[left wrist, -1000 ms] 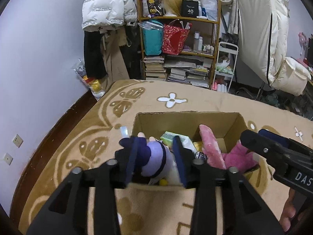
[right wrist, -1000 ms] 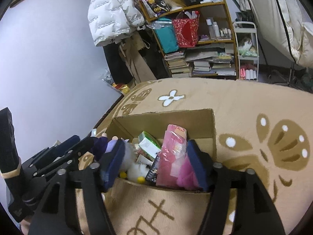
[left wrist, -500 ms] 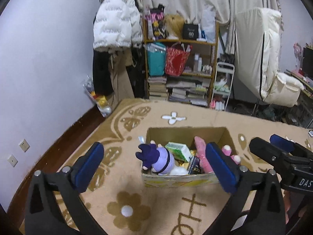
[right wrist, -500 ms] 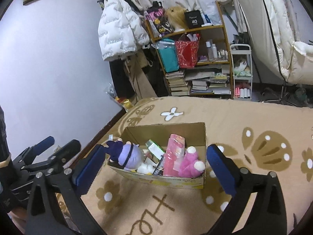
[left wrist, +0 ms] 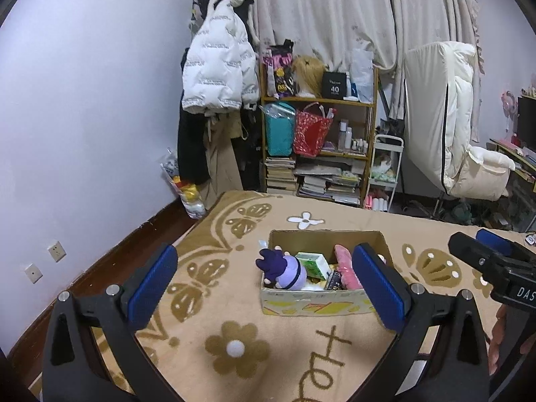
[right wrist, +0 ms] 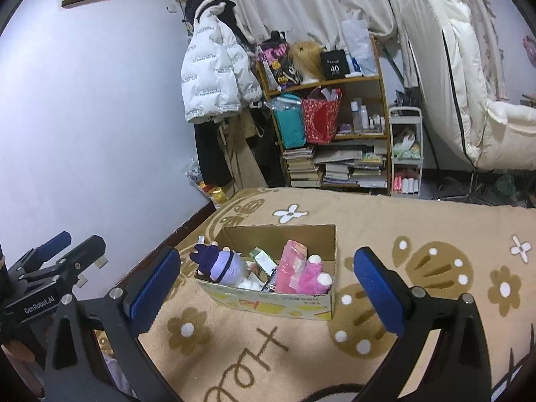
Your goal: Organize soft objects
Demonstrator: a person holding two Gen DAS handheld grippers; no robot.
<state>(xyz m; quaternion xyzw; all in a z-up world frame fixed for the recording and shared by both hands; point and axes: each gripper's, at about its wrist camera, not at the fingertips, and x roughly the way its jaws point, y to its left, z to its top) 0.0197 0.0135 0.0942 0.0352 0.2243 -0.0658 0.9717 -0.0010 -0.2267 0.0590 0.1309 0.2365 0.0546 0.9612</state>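
Note:
A cardboard box (left wrist: 318, 305) stands on the tan patterned carpet, also in the right wrist view as the box (right wrist: 274, 303). In it lie a purple plush (left wrist: 288, 273), a green packet (left wrist: 313, 264) and a pink plush (left wrist: 346, 269). From the right the purple plush (right wrist: 224, 266) sits at the box's left end and the pink plush (right wrist: 311, 276) at its right end. My left gripper (left wrist: 264, 268) is open, held back from and above the box, with nothing between its pads. My right gripper (right wrist: 268, 264) is likewise open and holds nothing. Each gripper shows at the edge of the other's view.
The carpet (left wrist: 234, 345) spreads all around the box. A strip of dark wooden floor (left wrist: 140, 234) runs along the left wall. Behind stand a crowded bookshelf (left wrist: 321, 140), a hanging white jacket (left wrist: 217, 67), a small white cart (left wrist: 385, 167) and a white padded chair (left wrist: 449, 117).
Both grippers opened wide, letting go of the purple and pink plush inside the box, then drew back and up. The box now looks smaller and farther away.

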